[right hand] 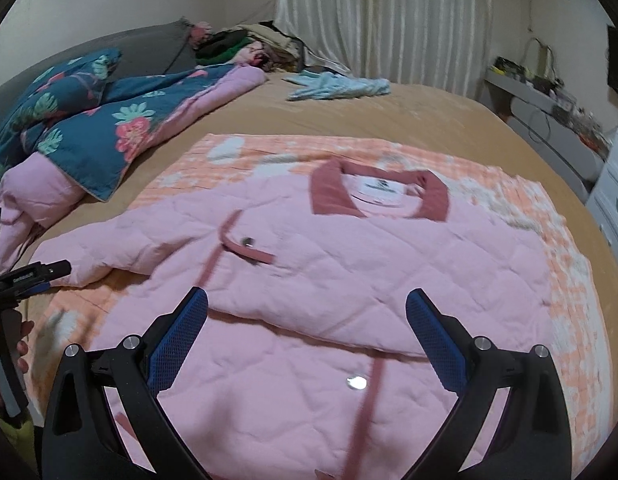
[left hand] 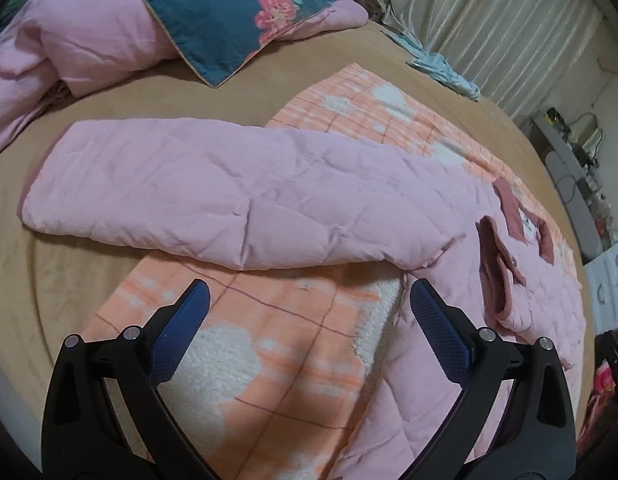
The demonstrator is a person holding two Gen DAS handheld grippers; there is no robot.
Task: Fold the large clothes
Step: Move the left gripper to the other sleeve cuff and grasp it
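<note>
Your left gripper (left hand: 309, 300) hangs wide apart and empty above the orange-and-white checked fleece blanket (left hand: 277, 344). Your right gripper (right hand: 307, 312) is equally spread, holding nothing, over the pink quilted jacket with dark-pink collar (right hand: 349, 264). The jacket lies on that blanket mid-bed, one sleeve (left hand: 213, 192) stretched toward the bed's left edge, on the tan bedsheet (right hand: 409, 116).

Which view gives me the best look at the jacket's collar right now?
The right wrist view: the dark pink collar faces the camera, its whole band and the label inside visible. The left wrist view shows the collar only from the side, foreshortened near the edge, beyond the outstretched sleeve.
</note>
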